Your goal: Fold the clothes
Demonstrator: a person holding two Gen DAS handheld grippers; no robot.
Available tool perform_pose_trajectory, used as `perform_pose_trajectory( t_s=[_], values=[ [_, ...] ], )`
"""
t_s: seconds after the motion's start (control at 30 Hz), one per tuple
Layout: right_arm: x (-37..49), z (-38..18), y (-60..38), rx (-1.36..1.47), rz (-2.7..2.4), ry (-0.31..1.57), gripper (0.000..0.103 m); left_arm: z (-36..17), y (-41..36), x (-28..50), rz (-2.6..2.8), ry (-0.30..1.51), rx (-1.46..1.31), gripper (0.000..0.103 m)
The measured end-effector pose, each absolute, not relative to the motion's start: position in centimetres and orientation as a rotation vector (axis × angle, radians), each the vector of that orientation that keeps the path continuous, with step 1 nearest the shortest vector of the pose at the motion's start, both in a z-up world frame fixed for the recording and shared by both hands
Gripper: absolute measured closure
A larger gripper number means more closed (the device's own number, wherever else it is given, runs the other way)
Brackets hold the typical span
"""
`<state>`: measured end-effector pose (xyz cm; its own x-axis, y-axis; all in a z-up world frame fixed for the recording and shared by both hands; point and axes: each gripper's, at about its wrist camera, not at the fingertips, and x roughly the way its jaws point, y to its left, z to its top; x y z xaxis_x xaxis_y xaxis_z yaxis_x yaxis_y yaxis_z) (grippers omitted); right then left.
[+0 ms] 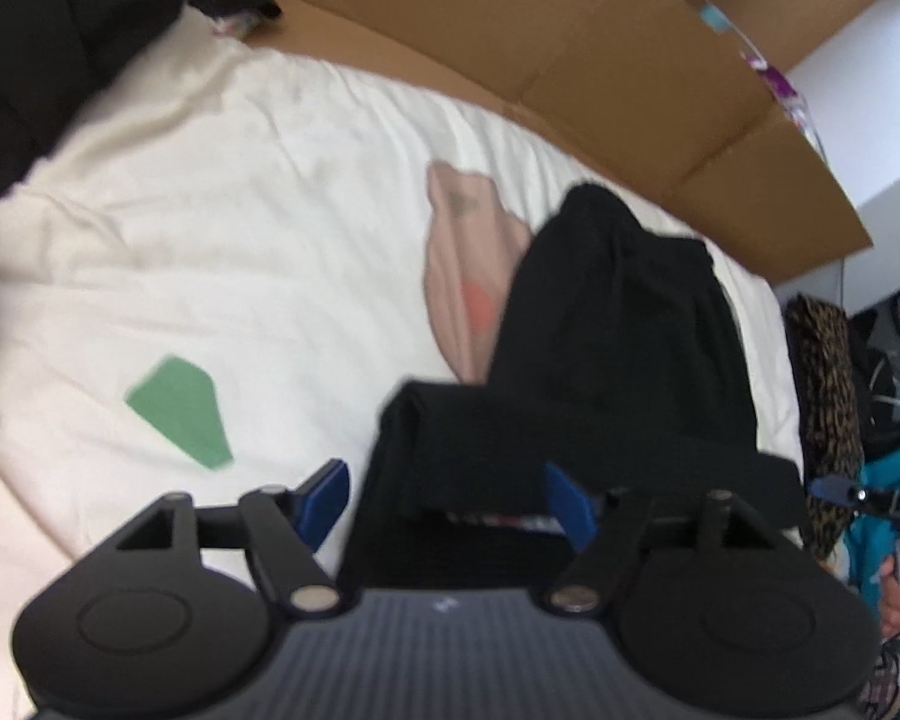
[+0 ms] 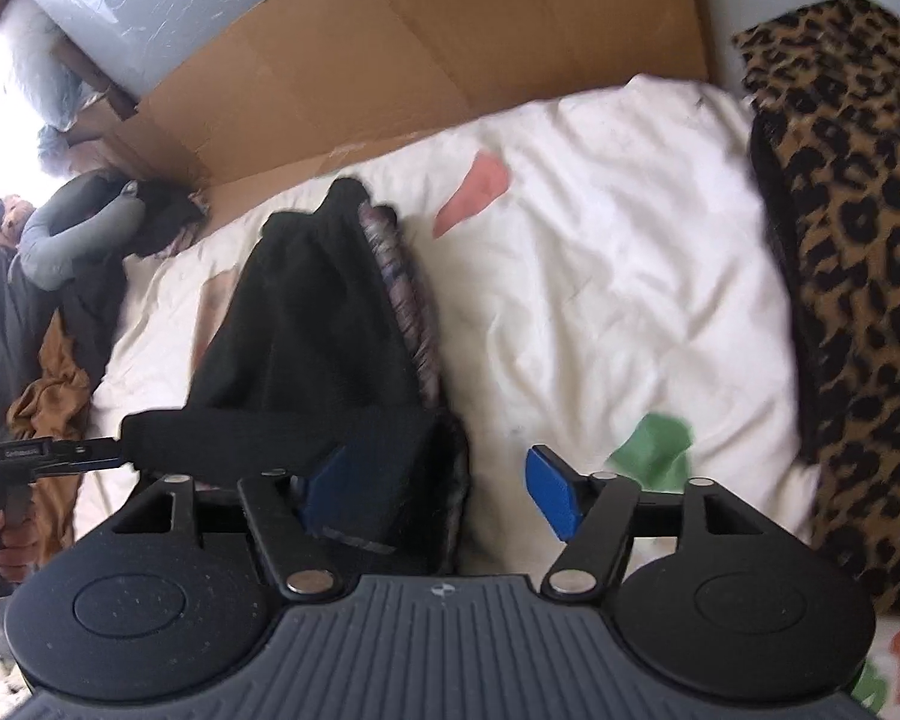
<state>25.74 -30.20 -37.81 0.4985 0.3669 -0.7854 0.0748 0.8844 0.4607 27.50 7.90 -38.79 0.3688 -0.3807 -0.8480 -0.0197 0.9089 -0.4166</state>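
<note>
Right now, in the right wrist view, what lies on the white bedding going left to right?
Crumpled mustard-brown cloth → black knit garment → coral pink patch → green patch → leopard-print fabric.

White bedsheet with coloured patches, flattened cardboard behind, pale wall beyond

Home bedroom – white bed sheet, piled clothes, cardboard, leopard-print blanket.
</note>
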Motion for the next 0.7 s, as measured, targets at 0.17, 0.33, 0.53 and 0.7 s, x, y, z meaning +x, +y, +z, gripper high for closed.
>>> perform_pose_trajectory(
  t_s=[0.17, 0.33, 0.53, 0.7],
  values=[
    [25.5, -38.4, -26.9, 0.326, 0.212, 1.087, 0.021, -40.0, 5.7, 27.0, -0.281, 1.213, -0.273, 0.021],
    [25.6, -39.7, -24.5, 0.169, 0.216, 1.133, 0.021, -41.4, 4.5, 27.0, -0.310, 1.274, -0.187, 0.021],
    [26.0, -40.9, -23.6, 0.105, 0.205, 1.157, 0.021, -42.6, 4.3, 26.9, -0.288, 1.283, -0.128, 0.021],
    [26.2, -42.0, -24.1, 0.089, 0.153, 1.160, 0.021, -43.2, 4.2, 26.6, -0.279, 1.267, -0.117, 0.020]
  ],
)
